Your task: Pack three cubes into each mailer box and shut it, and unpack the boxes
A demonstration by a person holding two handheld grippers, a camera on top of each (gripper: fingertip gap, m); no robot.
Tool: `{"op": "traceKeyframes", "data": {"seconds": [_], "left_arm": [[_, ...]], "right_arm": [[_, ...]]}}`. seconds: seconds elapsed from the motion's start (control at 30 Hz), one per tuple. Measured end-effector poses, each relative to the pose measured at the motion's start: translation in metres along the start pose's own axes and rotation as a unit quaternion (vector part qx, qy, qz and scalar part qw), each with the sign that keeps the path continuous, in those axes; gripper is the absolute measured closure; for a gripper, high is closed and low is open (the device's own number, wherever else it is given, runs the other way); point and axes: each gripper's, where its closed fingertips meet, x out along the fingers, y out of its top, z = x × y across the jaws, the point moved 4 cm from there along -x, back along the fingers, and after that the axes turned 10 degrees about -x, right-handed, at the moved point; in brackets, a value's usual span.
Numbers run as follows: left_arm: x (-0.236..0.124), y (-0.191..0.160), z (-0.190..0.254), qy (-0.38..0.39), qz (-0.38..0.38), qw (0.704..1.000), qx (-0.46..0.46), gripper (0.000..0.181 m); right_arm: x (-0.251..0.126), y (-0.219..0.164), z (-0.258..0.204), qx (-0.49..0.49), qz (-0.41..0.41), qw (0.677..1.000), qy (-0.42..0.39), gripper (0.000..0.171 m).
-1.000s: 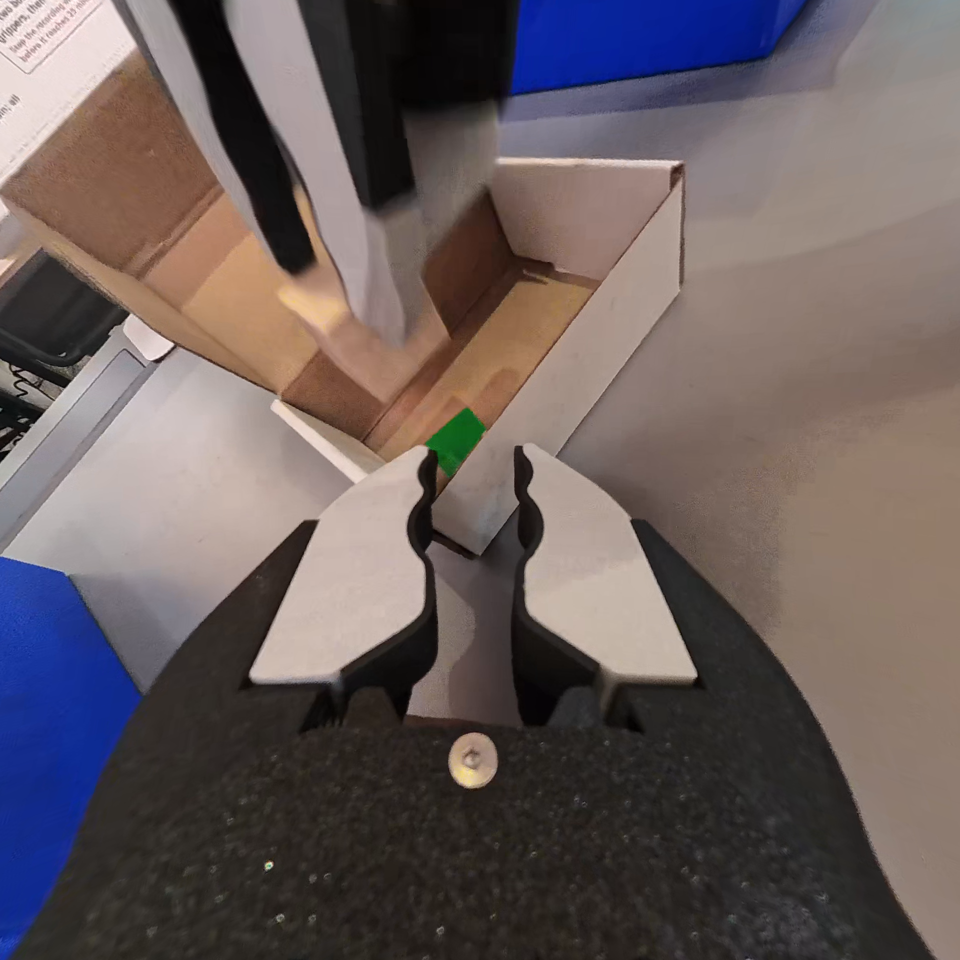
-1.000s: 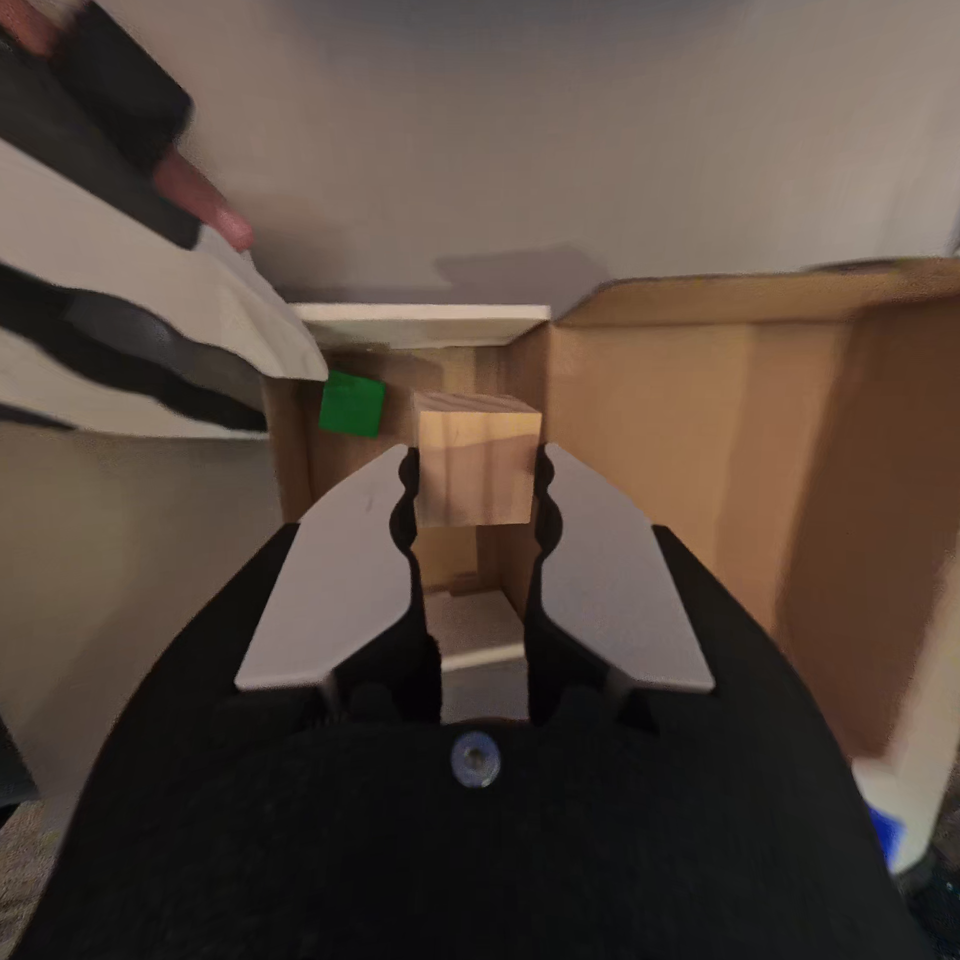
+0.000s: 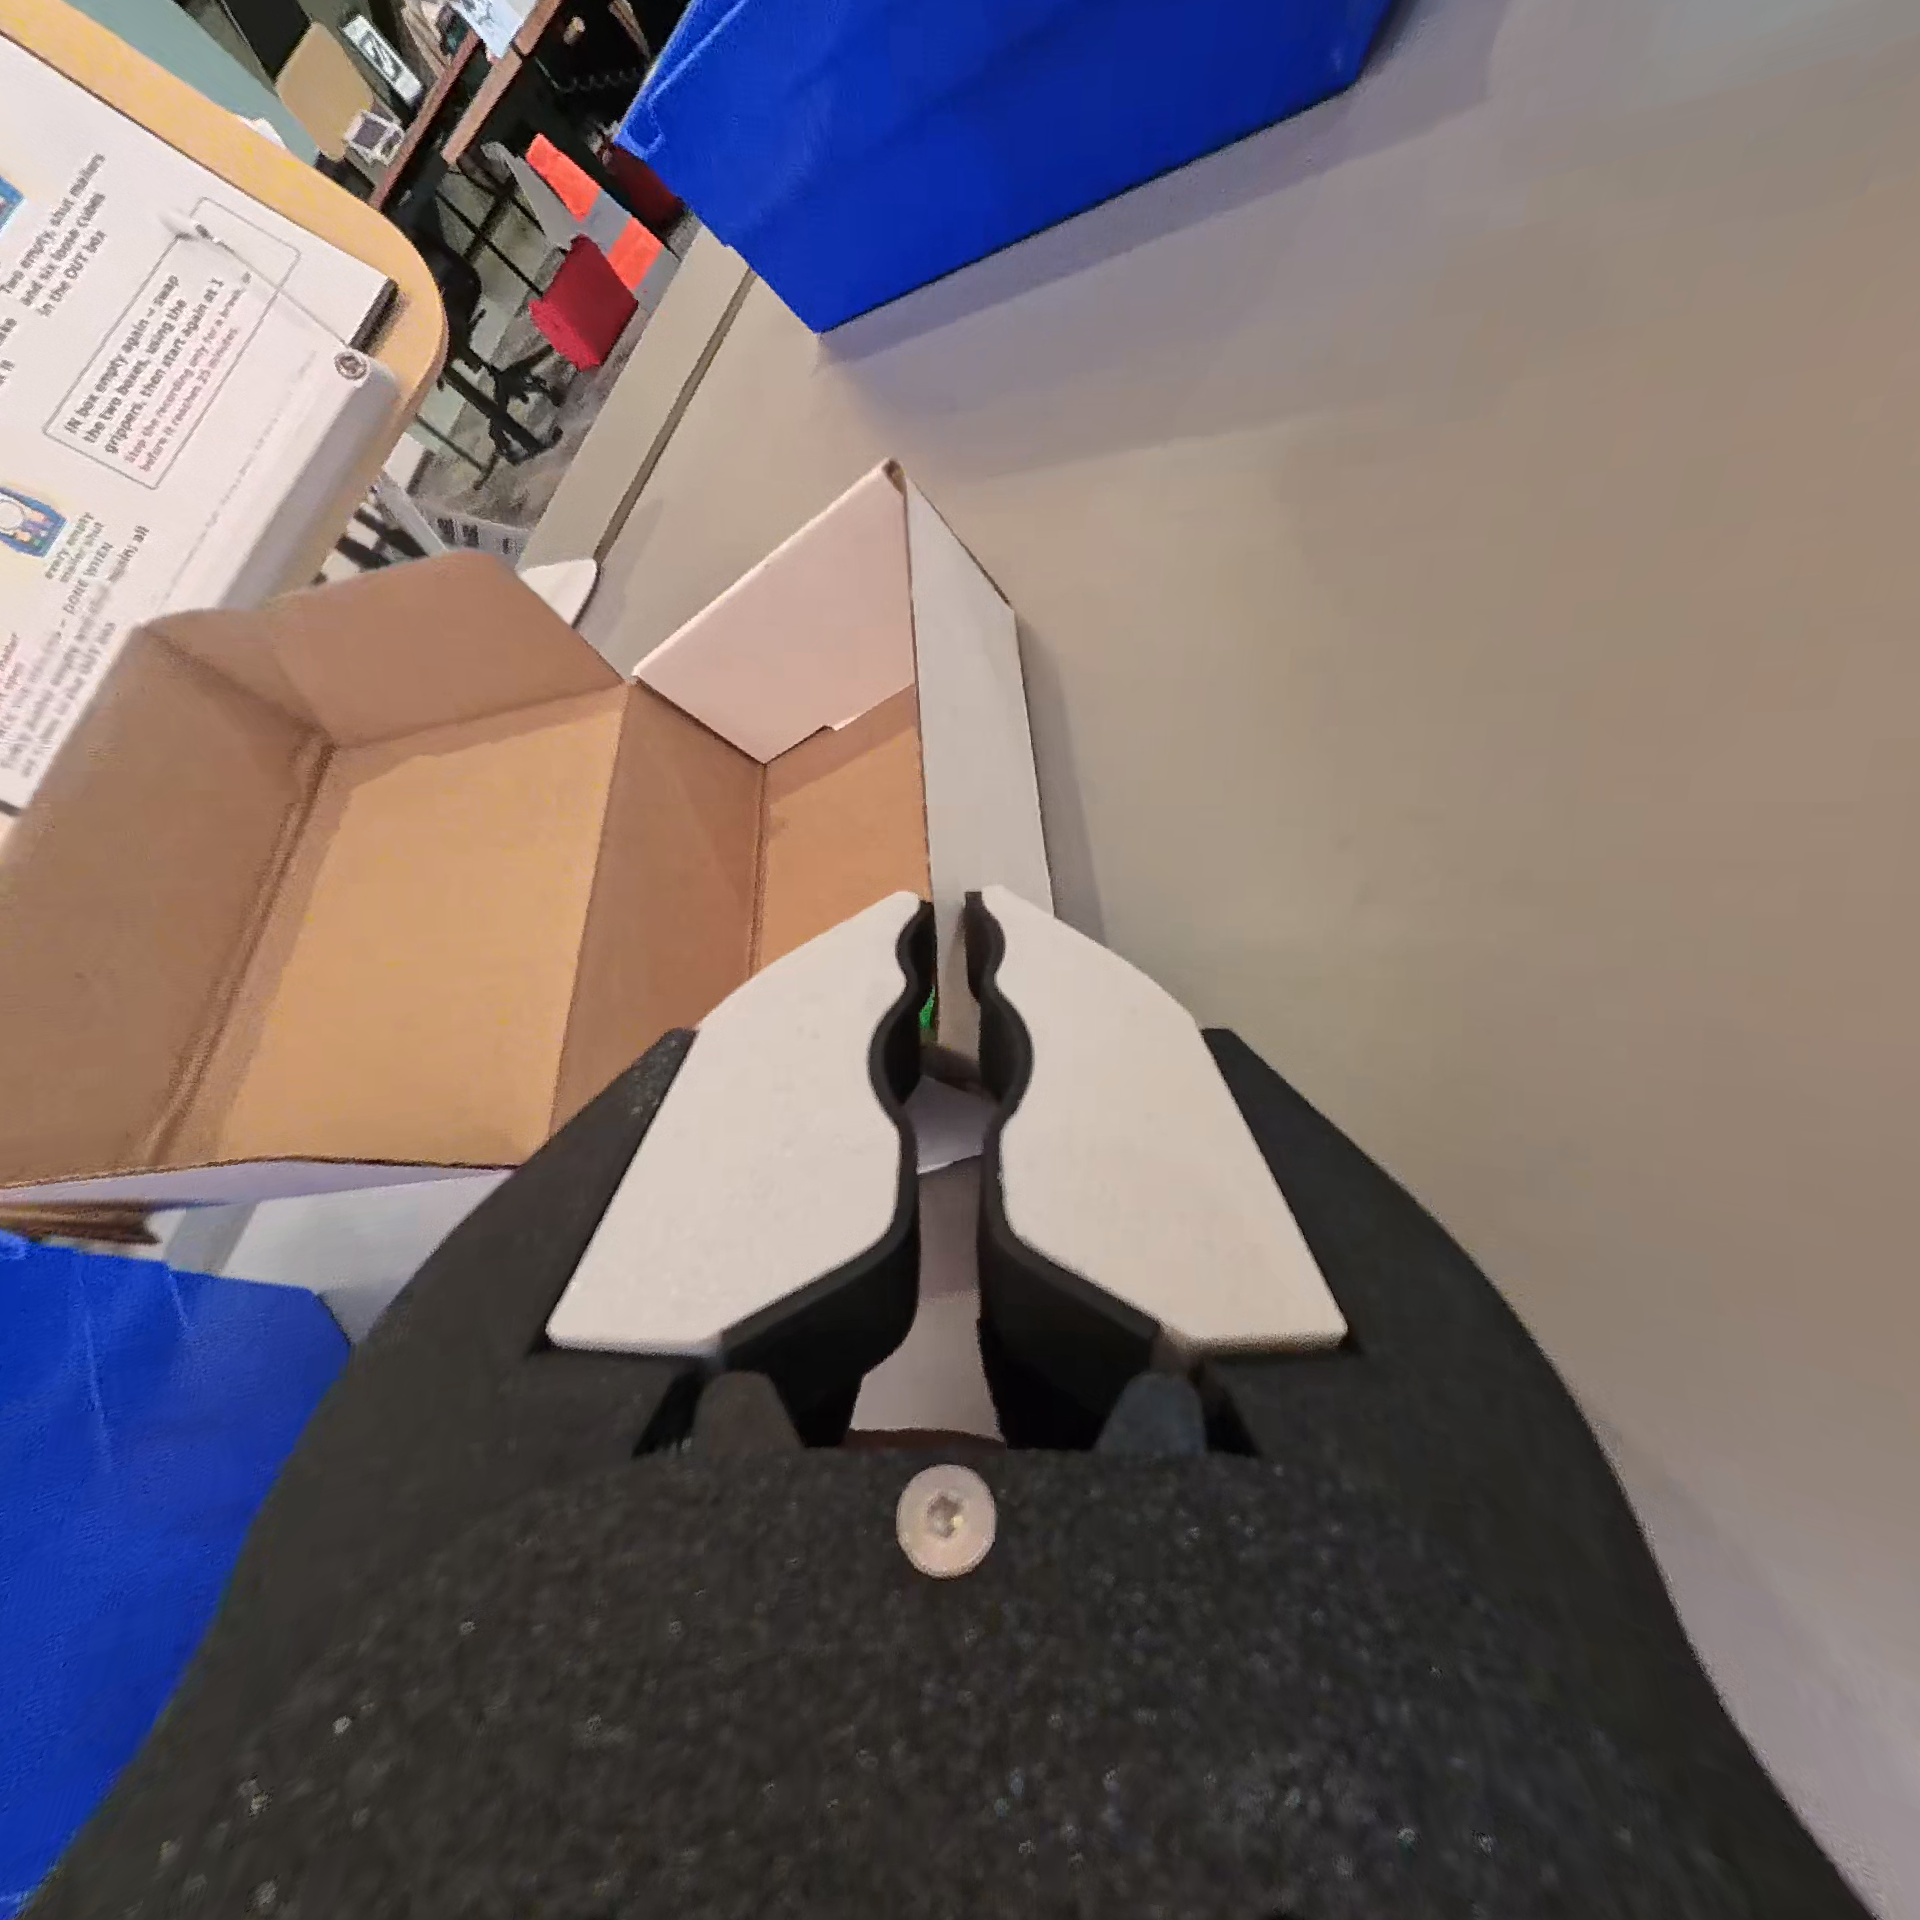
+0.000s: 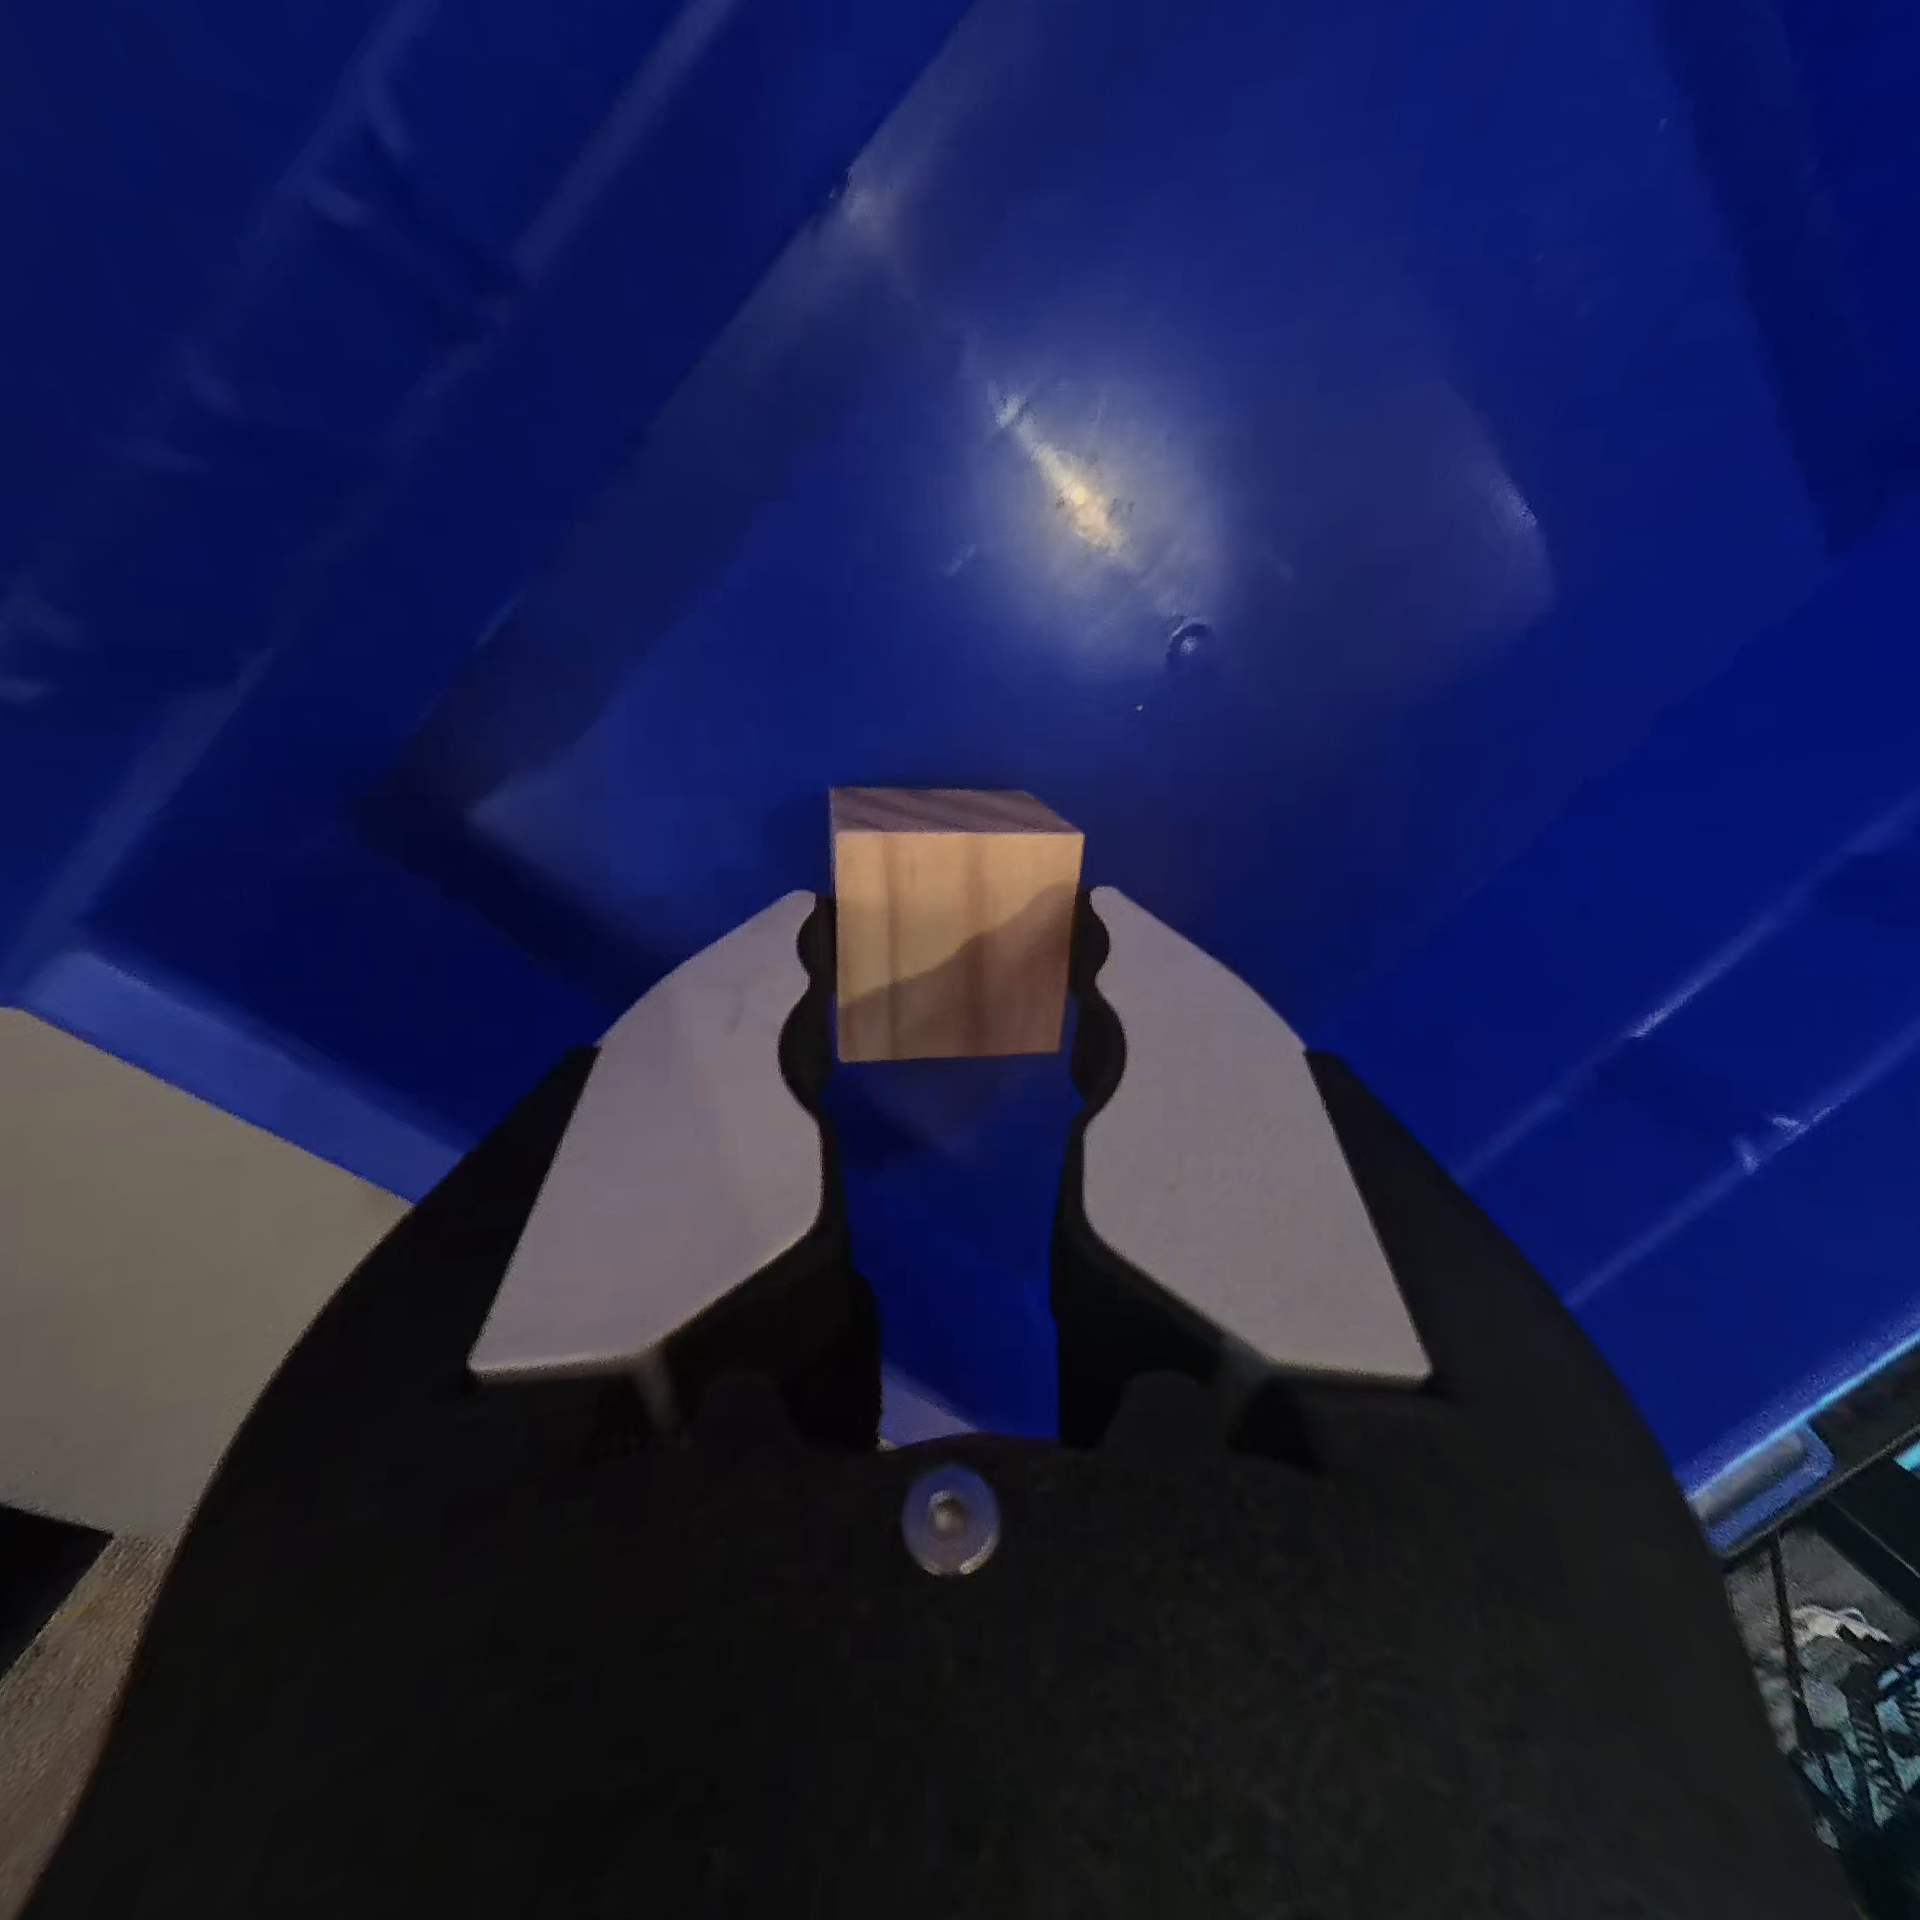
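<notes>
Left gripper: fingers drawn nearly together, only a thin slit between the tips, which straddle the white front wall of the mailer box; the wall edge runs into the slit, though whether the pads actually press it cannot be told. A sliver of the green cube shows through the gap, lying inside the box at its near end. The box stands open on the grey table, brown inside, its lid folded back to the left. Beyond it: a blue bin at the far edge of the table, a second blue bin at near left, and a printed instruction sheet on a wooden-edged board at upper left. Right gripper: fingers parted by one cube's width and clamped on the wooden cube, its two side faces against the pads, held in the air above the floor of a blue bin (glossy, with a light glare). Change since one second ago: the right gripper, then inside the box with the same cube between its fingers, is now over the bin; the left gripper's fingers have narrowed and it has moved in onto the front wall; the green cube remains in the box.
</notes>
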Motion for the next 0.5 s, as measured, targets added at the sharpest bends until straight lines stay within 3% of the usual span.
{"op": "traceKeyframes", "data": {"seconds": [0.1, 0.17, 0.3, 0.4, 0.5], "left_arm": [[-0.002, -0.002, 0.000, -0.012, 0.011, 1.000, 0.007, 0.177], [-0.003, -0.003, 0.000, -0.018, 0.017, 1.000, 0.012, 0.177], [-0.006, -0.003, 0.002, -0.037, 0.035, 0.998, 0.034, 0.177], [-0.007, -0.002, 0.006, -0.053, 0.050, 0.996, 0.050, 0.177], [-0.006, 0.001, 0.011, -0.069, 0.068, 0.993, 0.073, 0.177]], "right_arm": [[-0.003, -0.001, 0.001, 0.003, 0.003, 1.000, -0.018, 0.126], [-0.023, 0.006, 0.003, -0.004, 0.005, 0.998, -0.065, 0.112], [-0.100, 0.083, -0.042, -0.101, 0.146, 0.979, -0.099, 0.122], [-0.128, 0.156, -0.118, -0.233, 0.263, 0.936, -0.028, 0.128], [-0.113, 0.204, -0.181, -0.324, 0.293, 0.895, 0.089, 0.129]]}}
